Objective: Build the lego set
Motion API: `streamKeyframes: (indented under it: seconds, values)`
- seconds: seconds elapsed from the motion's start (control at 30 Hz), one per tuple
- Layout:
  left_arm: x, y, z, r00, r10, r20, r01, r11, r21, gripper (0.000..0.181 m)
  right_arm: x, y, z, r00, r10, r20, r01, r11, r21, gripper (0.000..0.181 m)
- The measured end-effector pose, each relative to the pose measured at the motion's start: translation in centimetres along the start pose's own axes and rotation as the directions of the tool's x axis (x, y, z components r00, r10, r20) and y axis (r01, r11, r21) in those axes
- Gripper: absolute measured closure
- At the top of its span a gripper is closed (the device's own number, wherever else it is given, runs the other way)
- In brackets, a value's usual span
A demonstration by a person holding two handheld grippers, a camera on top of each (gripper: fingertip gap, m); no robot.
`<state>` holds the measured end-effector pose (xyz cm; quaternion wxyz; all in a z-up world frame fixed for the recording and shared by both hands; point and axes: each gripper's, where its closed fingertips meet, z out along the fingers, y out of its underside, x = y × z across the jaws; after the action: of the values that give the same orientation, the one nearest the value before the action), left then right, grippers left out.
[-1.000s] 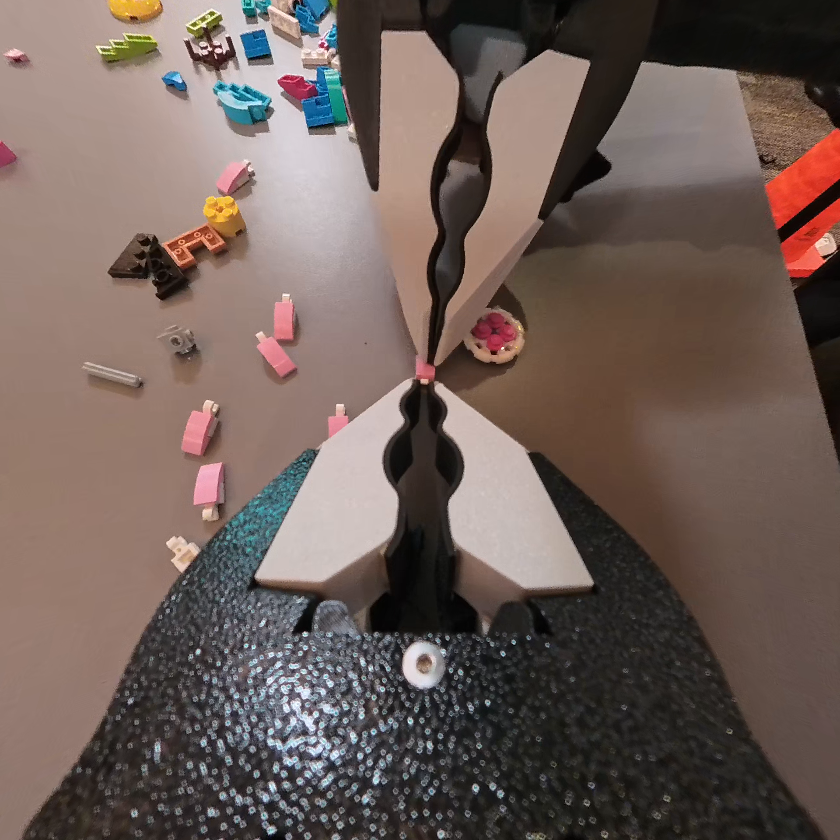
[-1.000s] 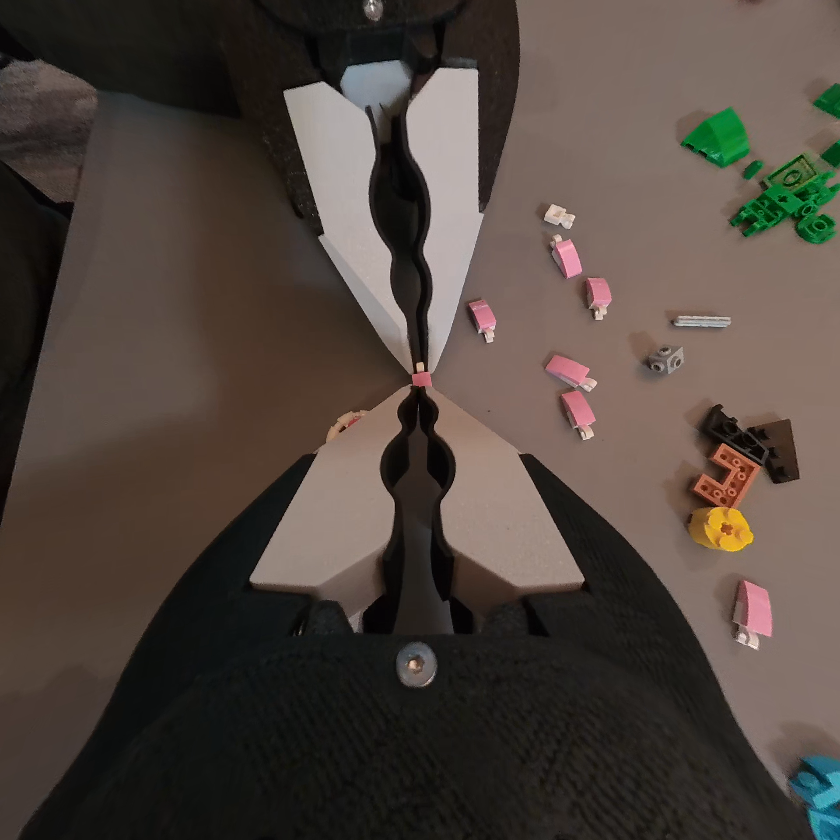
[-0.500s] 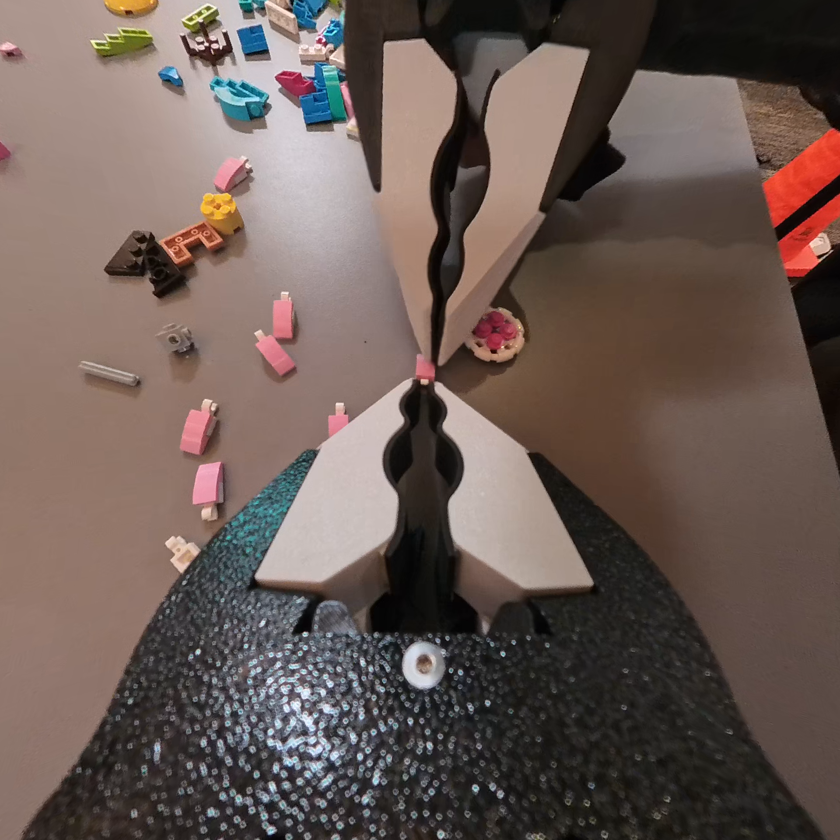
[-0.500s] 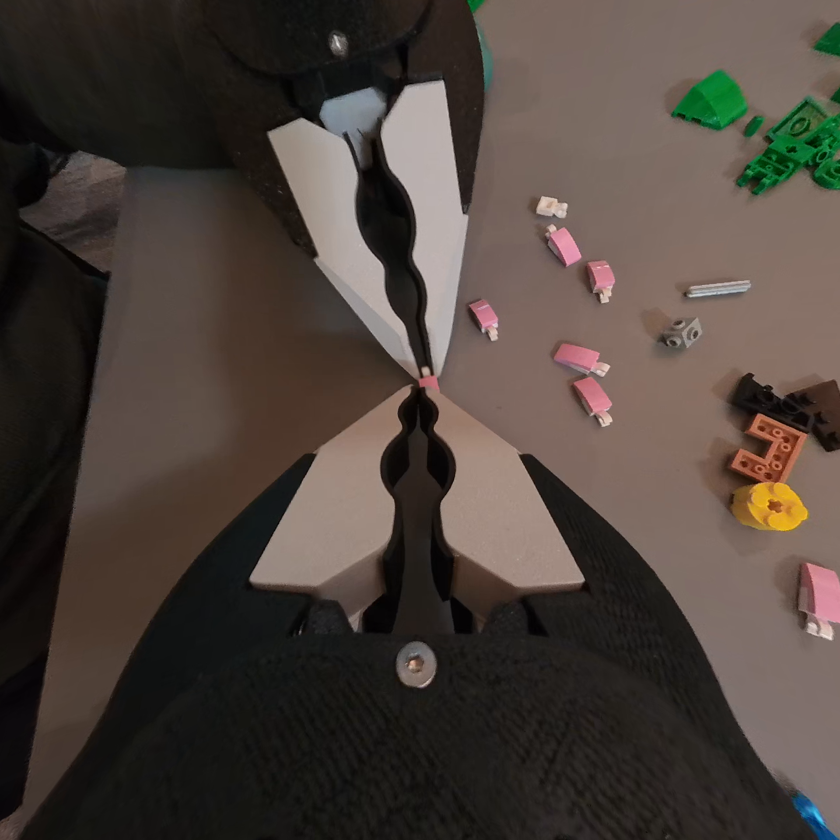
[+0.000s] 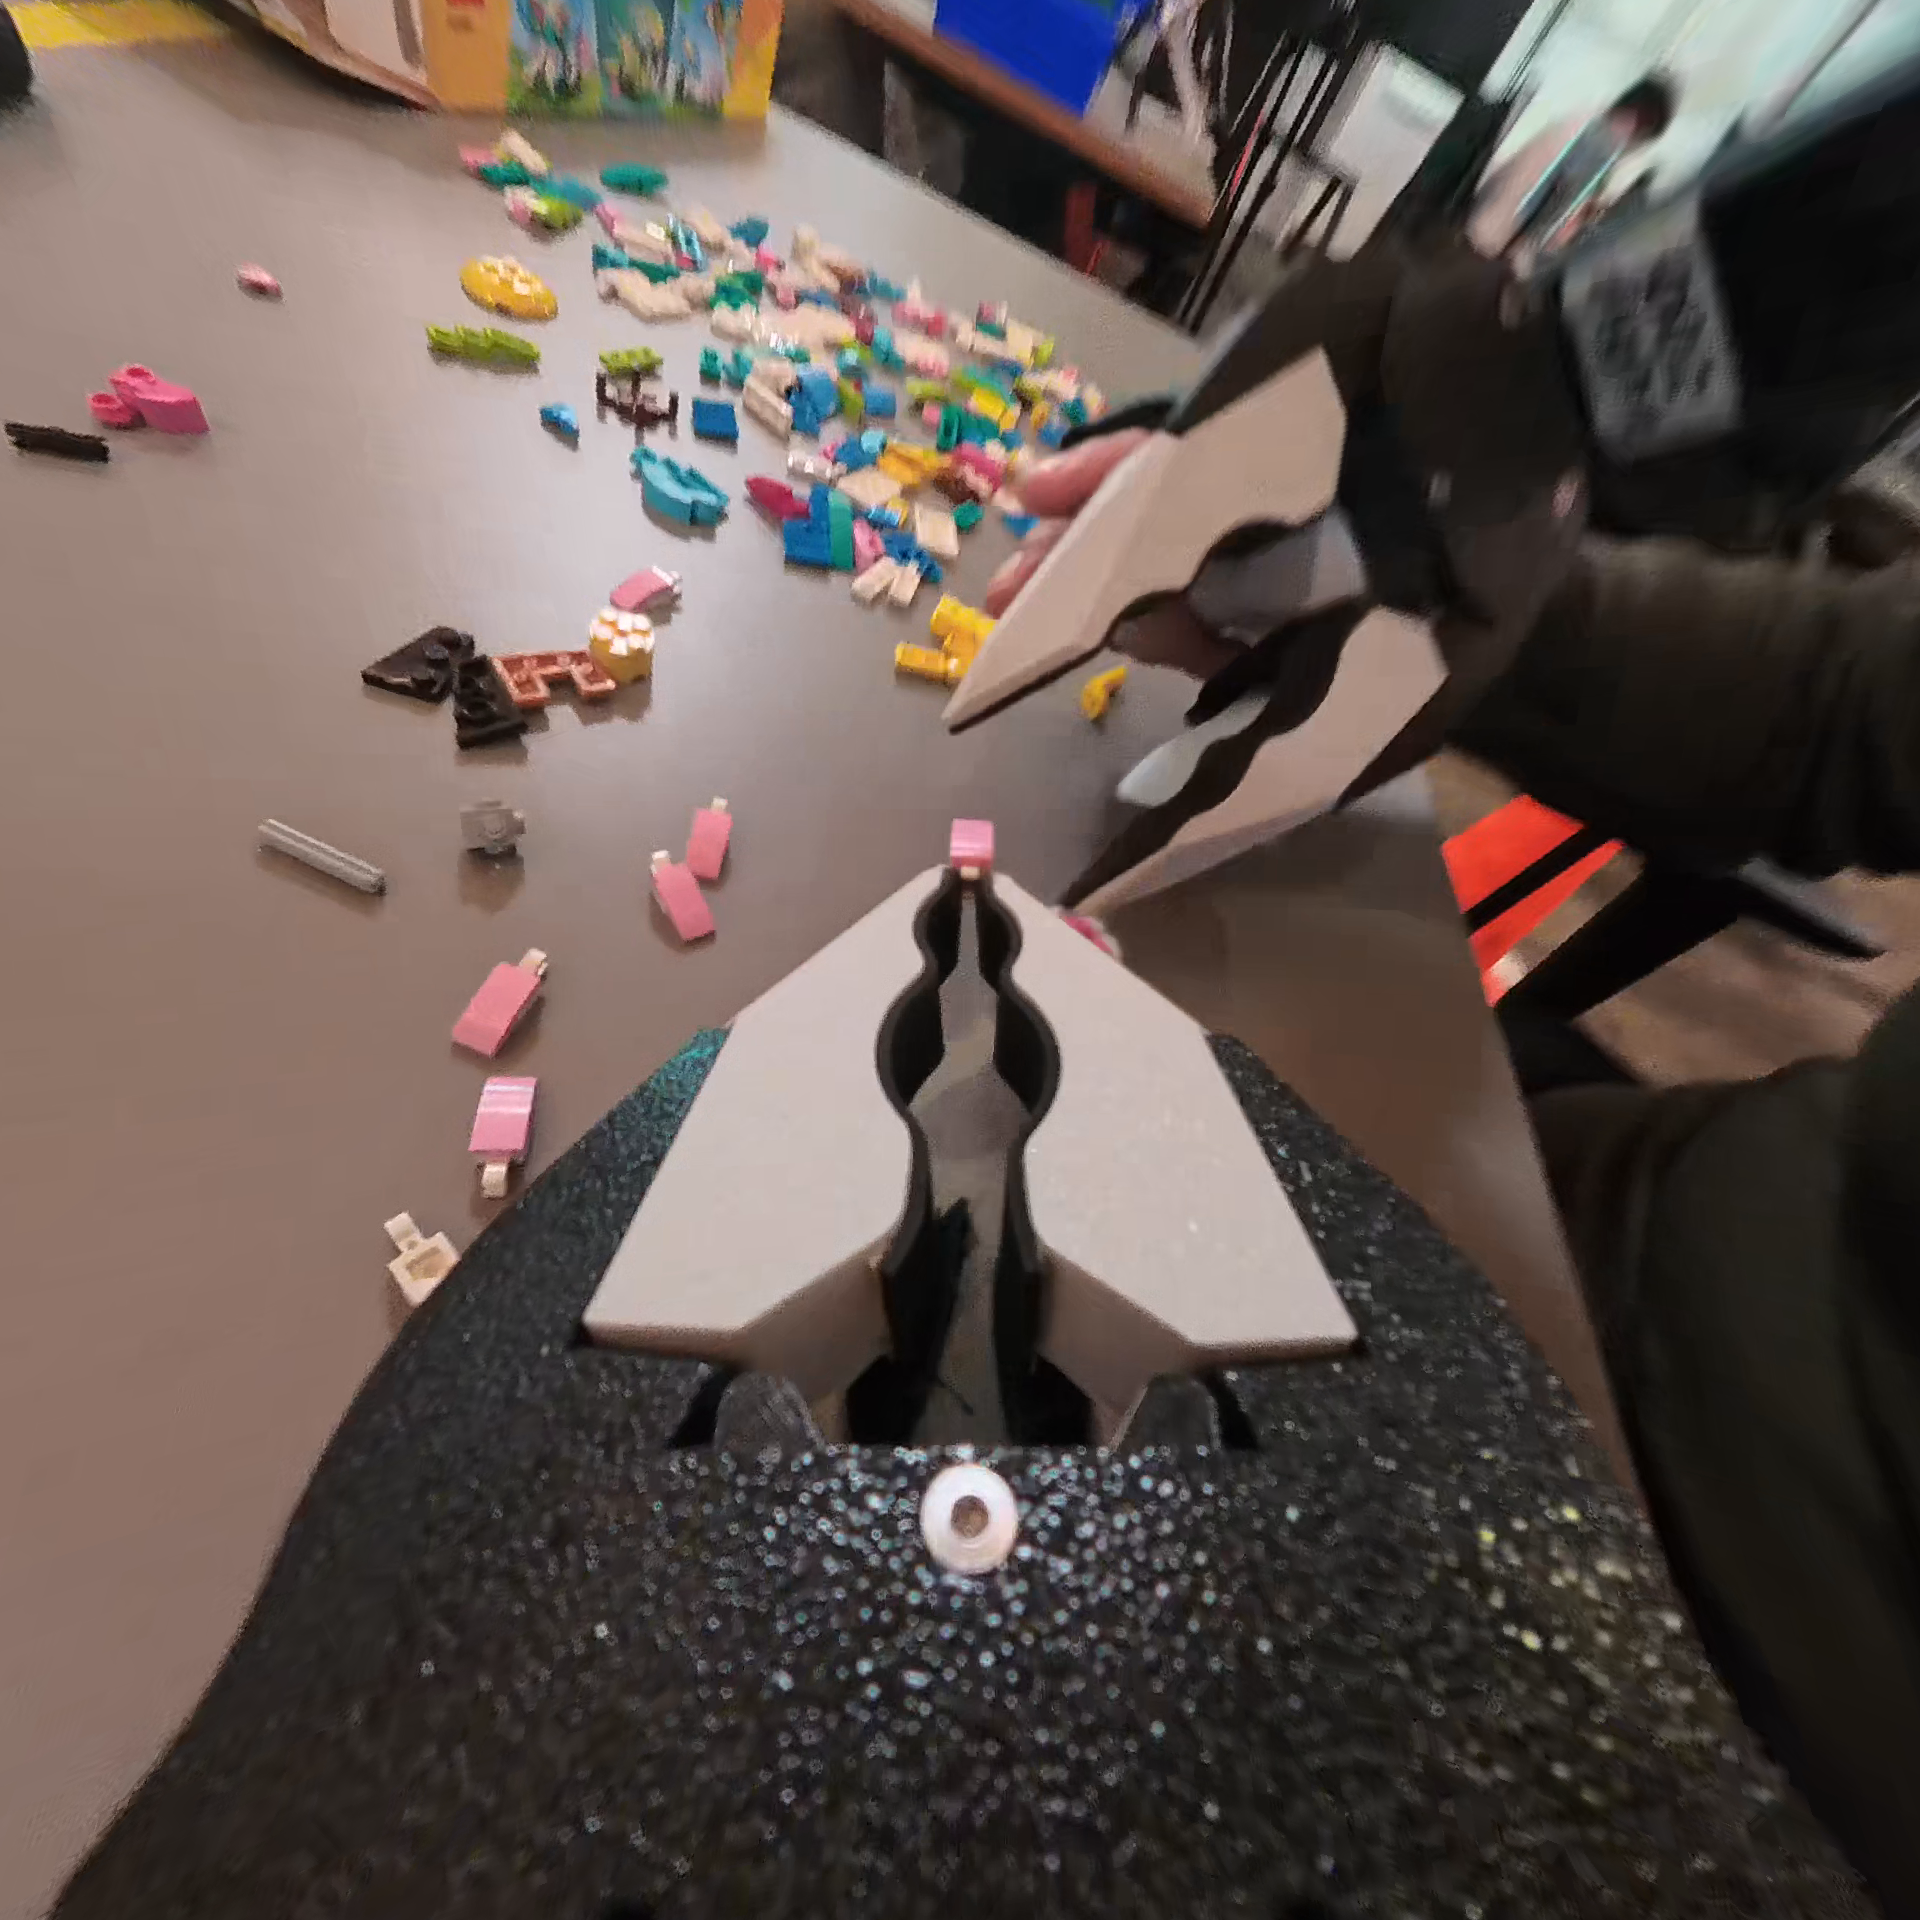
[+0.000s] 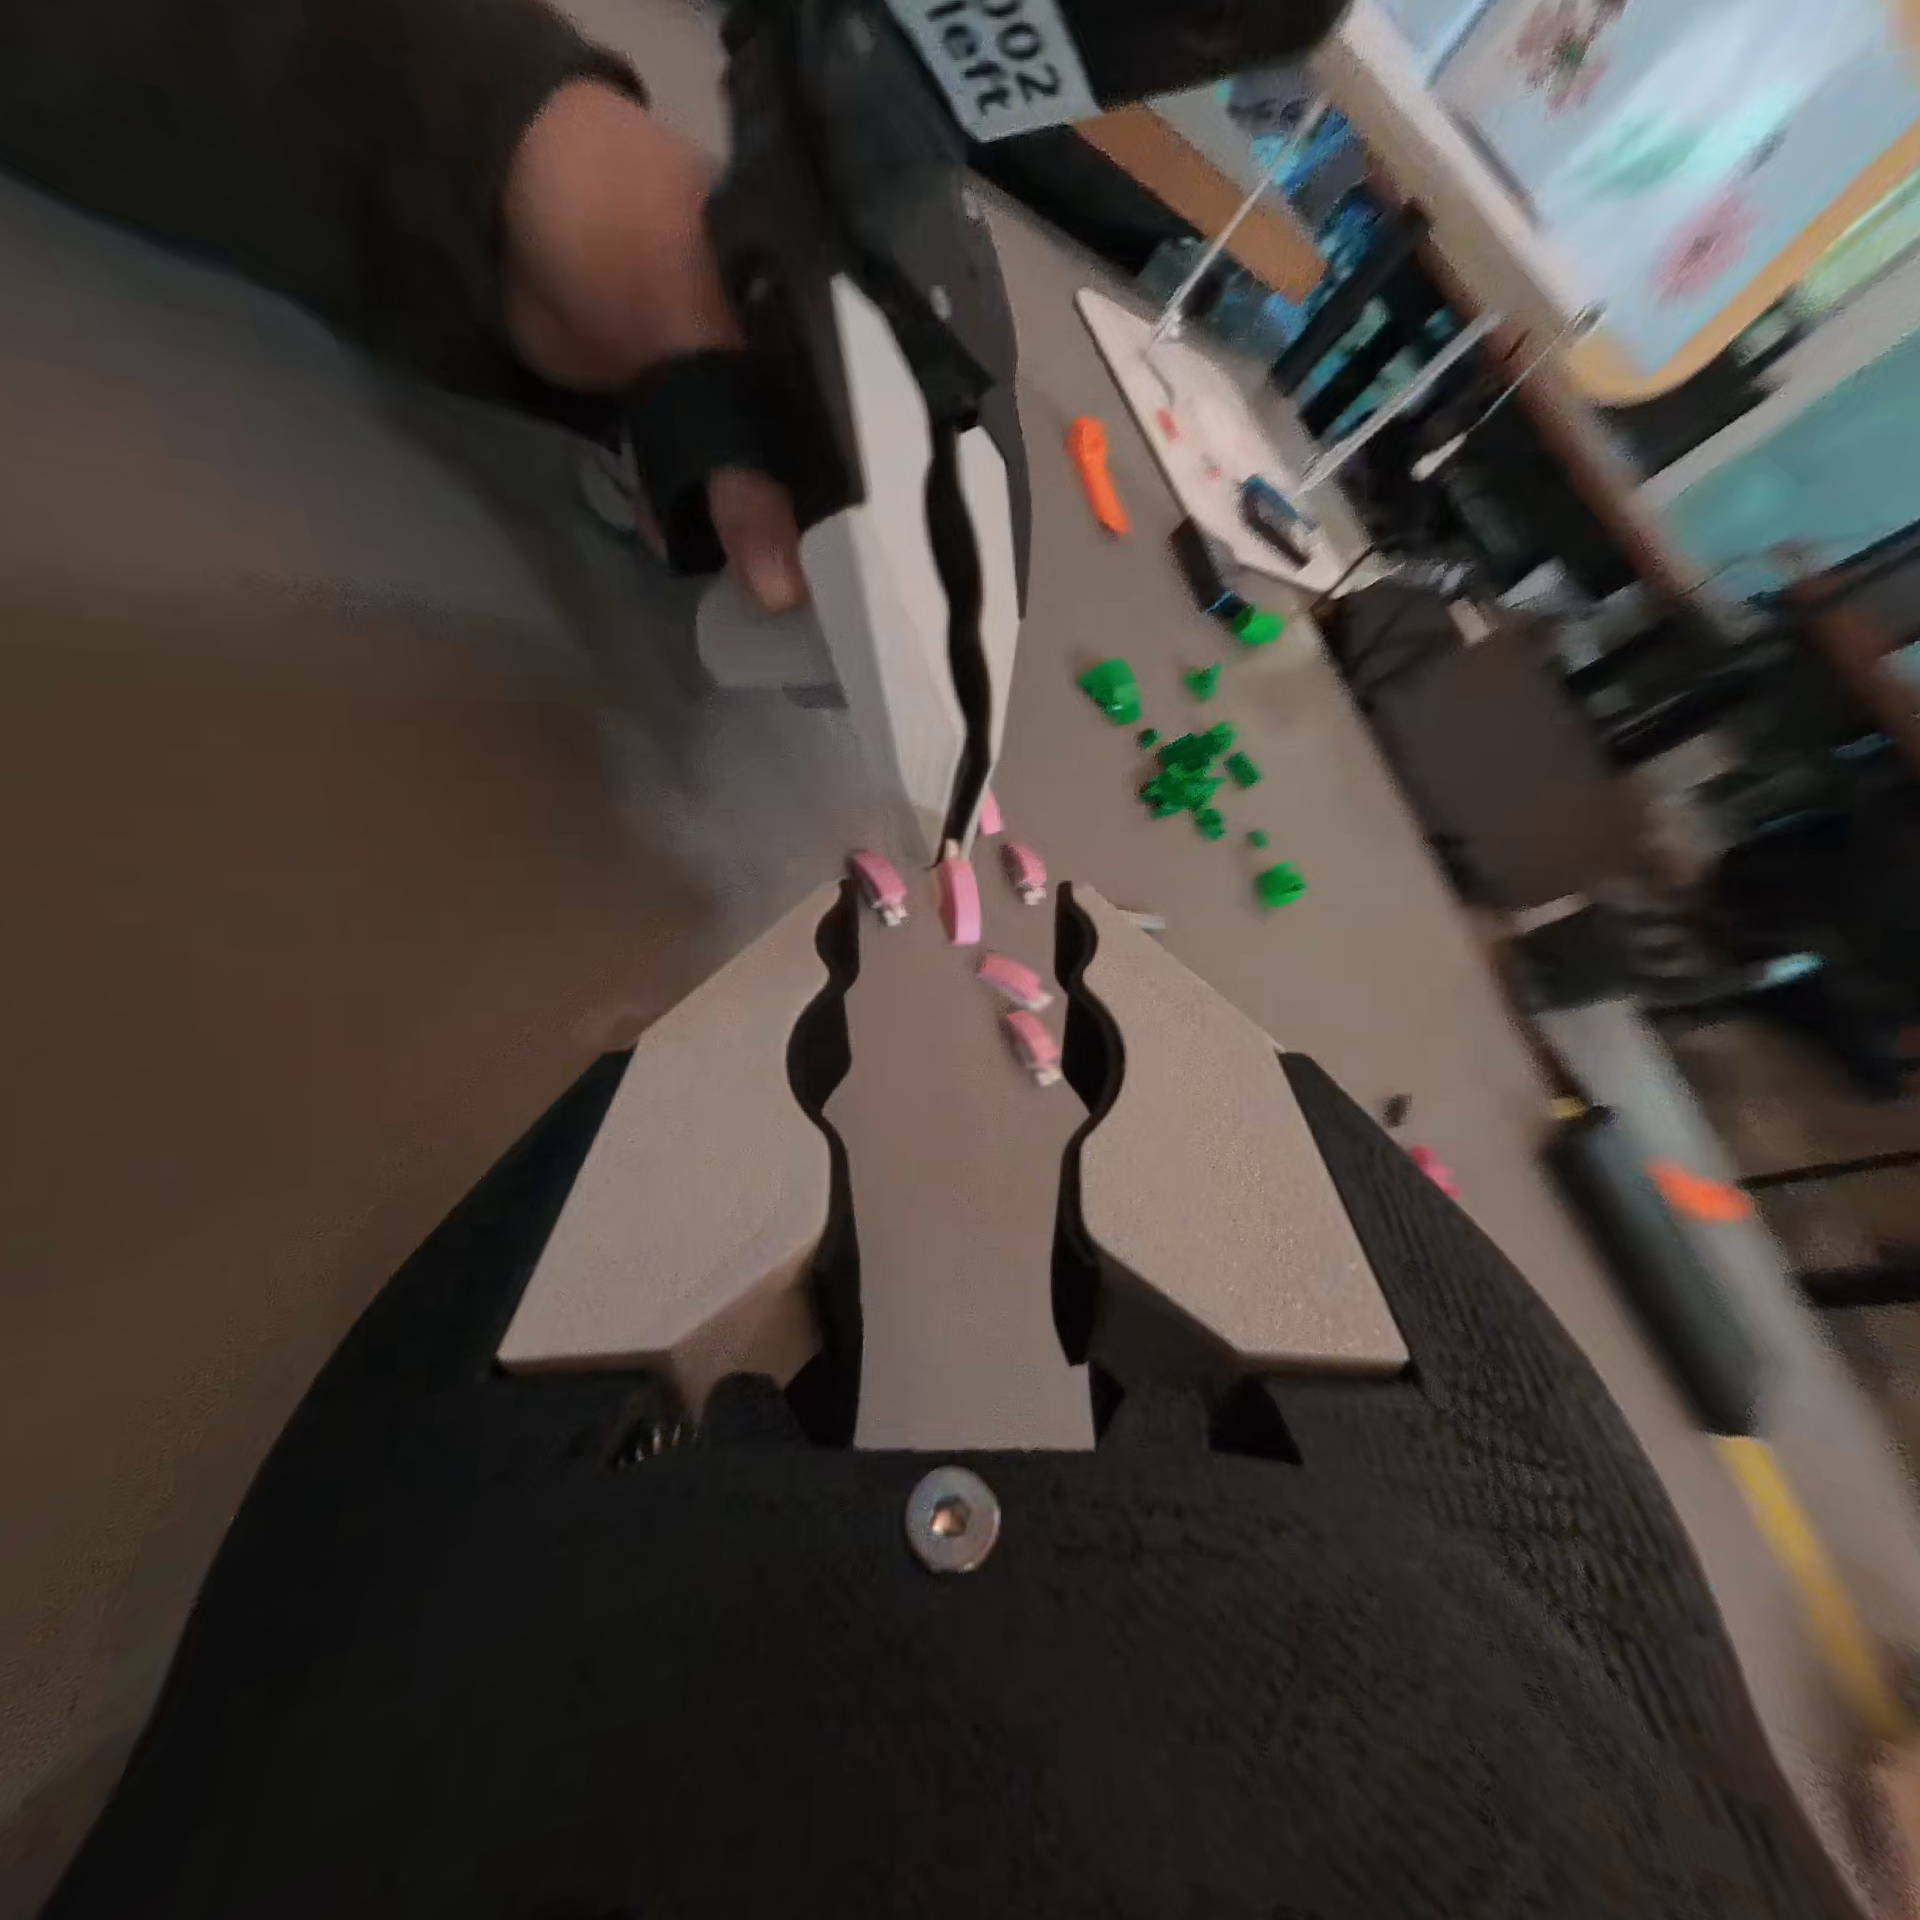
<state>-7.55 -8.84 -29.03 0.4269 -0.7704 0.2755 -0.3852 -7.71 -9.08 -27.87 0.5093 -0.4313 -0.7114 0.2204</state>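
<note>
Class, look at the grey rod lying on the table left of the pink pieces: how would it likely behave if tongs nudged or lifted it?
The grey rod looks straight and stiff, so it probably won't bend. It seems long and thin, so a sideways nudge on the smooth table may roll or slide it. It looks light; the tongs could pinch it off-centre and let it swing.

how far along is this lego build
Early. Done: nothing assembled shows beyond the small pink curved piece with a white clip. In hand: the left gripper is shut on it; the right gripper is open, empty. Left: the colourful heap of loose bricks and more pink pieces on the brown table.
</note>
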Motion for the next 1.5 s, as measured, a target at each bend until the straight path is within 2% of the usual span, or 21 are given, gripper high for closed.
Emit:
streamKeyframes:
  seconds: [0.1,0.17,0.37,0.57,0.9,1.2,1.43,1.5]
  values:
    - [0.7,-1.1,-0.5,0.994,-0.075,-0.078,0.081,0.994,0.072,0.181,0.4,-0.5,0.3,0.977,-0.180,-0.116,0.176,0.983,-0.050,0.150]
    - [1.1,-1.5,-0.6,0.986,-0.112,-0.123,0.125,0.987,0.097,0.181,0.5,-1.0,0.4,0.961,-0.238,-0.143,0.232,0.971,-0.058,0.157]
    - [1.0,-1.9,-0.9,0.977,-0.148,-0.151,0.168,0.978,0.123,0.181,1.0,-1.3,0.5,0.962,-0.242,-0.124,0.238,0.970,-0.044,0.173]
    - [1.0,-2.1,-1.1,0.966,-0.182,-0.183,0.209,0.968,0.139,0.181,1.1,-1.5,0.6,0.969,-0.213,-0.125,0.210,0.977,-0.039,0.175]
    - [1.1,-3.9,-2.2,0.945,-0.221,-0.243,0.280,0.927,0.247,0.181,2.6,-3.0,0.4,0.945,-0.104,-0.310,0.099,0.995,-0.032,0.175]
    - [1.4,-5.4,-3.1,0.922,-0.233,-0.310,0.337,0.875,0.347,0.181,3.6,-4.3,0.1,0.918,-0.047,-0.394,0.057,0.998,0.015,0.175]
    - [2.4,-6.8,-4.3,0.832,-0.266,-0.487,0.473,0.799,0.372,0.181,4.1,-6.4,-0.6,0.885,-0.144,-0.444,0.188,0.981,0.056,0.172]
    - [2.9,-7.2,-4.8,0.807,-0.258,-0.532,0.496,0.784,0.373,0.181,3.7,-6.6,-0.5,0.900,-0.150,-0.410,0.195,0.978,0.070,0.157]
